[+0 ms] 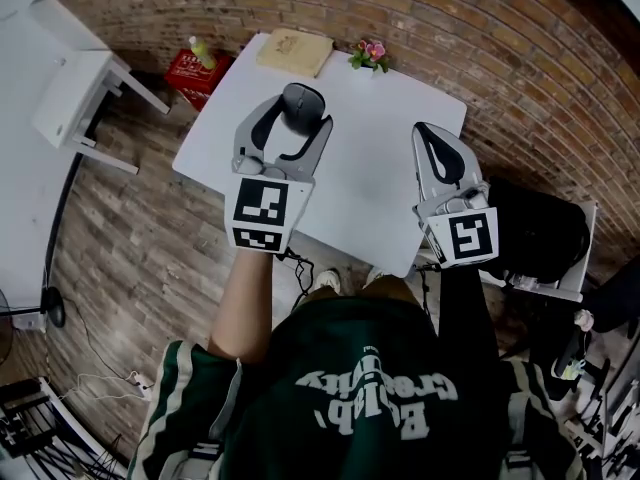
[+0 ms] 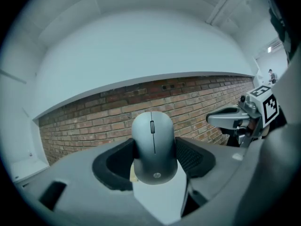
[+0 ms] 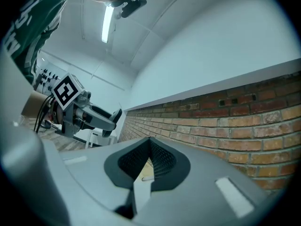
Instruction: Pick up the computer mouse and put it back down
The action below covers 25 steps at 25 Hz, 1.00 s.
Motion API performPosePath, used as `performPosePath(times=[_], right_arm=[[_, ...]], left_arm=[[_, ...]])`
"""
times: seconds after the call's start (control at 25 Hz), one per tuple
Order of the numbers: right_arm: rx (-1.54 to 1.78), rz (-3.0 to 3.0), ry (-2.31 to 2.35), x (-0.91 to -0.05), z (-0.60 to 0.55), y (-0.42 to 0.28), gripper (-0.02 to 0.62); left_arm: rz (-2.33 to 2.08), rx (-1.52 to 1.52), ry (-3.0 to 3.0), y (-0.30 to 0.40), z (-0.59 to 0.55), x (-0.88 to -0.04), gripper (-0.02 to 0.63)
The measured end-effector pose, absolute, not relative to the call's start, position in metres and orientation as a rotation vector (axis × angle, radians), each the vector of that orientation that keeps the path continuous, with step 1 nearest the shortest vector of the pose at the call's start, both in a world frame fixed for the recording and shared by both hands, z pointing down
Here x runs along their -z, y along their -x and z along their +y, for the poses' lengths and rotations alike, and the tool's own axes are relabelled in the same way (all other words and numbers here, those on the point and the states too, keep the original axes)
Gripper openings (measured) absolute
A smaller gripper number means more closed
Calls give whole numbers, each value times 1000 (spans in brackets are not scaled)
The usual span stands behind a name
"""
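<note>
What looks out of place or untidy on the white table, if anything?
Nothing stands out. The book and the flowers sit at the far edge of the table, and nothing is spilled. The mouse is off the table only because the left claw grips it.

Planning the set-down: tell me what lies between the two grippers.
Nothing but bare table, seen in the head view, between the left gripper holding the mouse and the right gripper.

The left claw (image 2: 154, 150) grips a grey computer mouse (image 2: 154, 142) between its jaws, before a brick wall (image 2: 89, 119).
</note>
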State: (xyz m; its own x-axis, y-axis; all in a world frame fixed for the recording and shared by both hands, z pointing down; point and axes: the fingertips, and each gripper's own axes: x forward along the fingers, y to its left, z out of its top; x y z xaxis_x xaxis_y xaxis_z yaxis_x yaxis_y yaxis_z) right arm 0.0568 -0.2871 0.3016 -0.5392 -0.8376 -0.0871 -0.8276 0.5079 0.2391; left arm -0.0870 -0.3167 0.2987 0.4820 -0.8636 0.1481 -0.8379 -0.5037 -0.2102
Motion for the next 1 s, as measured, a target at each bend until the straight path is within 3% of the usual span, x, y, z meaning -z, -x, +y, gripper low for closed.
performPosePath(times=[1.0], right_arm=[[425,-2691,-1530,-290,-290,-58,14]], left_arm=[[1534,154,2530,96,-306,-255,282]])
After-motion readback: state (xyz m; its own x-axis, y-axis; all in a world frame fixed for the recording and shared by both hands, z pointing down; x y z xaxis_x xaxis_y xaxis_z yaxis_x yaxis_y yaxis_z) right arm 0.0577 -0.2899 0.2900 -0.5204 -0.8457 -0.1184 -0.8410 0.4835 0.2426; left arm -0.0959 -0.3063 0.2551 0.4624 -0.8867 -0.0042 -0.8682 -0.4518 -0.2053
